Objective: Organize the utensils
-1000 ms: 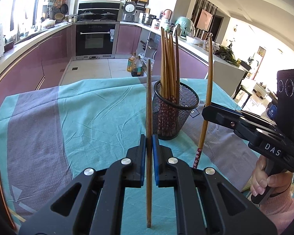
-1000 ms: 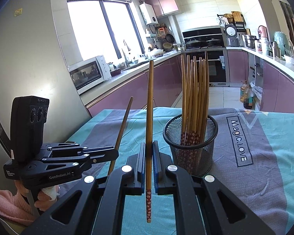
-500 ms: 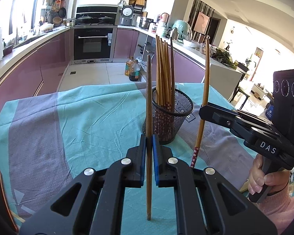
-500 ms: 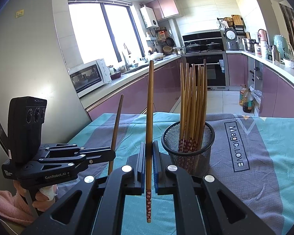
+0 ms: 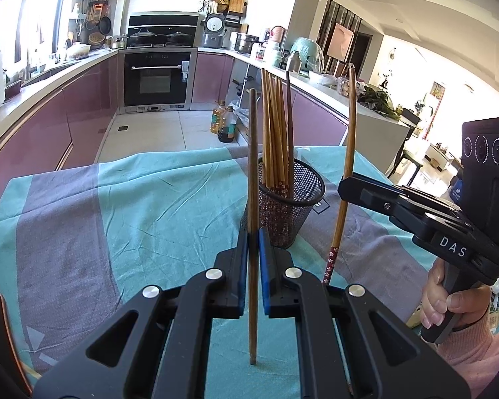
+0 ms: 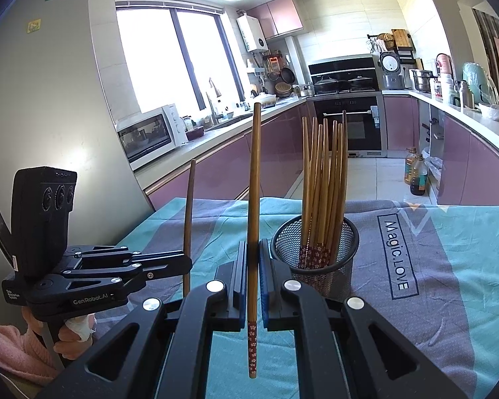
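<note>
Now the left gripper (image 5: 253, 259) squeezes one plain chopstick (image 5: 252, 199) standing straight up. Beside it, the right gripper (image 6: 253, 272) squeezes a flower-tipped chopstick (image 6: 253, 219). Both are near the mesh cup (image 6: 316, 256) of chopsticks on the bench (image 5: 133, 206).

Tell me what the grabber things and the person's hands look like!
Both grippers are black plastic with silver screws and blue pads. The right gripper says "DAS" in white; the left gripper says "GenRobot.AI". Each carries a black box with three round lenses. The hands wear pink sleeves.
</note>
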`<state>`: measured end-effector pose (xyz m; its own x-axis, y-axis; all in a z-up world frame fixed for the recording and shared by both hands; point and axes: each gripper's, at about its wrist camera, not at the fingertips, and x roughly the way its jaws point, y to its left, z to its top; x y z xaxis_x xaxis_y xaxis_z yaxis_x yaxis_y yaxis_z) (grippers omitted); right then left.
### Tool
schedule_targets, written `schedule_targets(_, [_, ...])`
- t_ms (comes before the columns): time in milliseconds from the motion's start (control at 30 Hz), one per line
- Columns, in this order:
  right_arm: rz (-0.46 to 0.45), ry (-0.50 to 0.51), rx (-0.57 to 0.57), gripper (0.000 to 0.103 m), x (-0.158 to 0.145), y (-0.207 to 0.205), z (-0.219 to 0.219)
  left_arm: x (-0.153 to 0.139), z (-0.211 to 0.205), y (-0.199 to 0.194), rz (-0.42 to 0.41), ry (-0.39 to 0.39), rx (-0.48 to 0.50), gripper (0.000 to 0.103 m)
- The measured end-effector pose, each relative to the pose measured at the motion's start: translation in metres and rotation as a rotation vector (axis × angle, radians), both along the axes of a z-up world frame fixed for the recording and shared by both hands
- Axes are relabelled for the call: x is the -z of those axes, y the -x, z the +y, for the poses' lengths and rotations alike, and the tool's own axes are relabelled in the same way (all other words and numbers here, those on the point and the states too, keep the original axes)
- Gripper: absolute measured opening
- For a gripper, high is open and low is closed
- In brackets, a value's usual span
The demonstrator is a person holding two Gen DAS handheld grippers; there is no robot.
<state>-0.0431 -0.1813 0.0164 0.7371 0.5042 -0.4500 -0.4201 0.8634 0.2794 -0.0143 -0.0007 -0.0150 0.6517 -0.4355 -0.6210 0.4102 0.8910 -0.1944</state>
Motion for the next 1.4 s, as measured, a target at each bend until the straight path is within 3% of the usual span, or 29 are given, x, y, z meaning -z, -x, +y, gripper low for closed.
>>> schedule_targets(1400, [-0.050, -0.006, 0.013, 0.006, -0.018, -0.008, -0.005, -0.025, -0.003, -0.008, -0.043, 0.011, 0.022, 0.007])
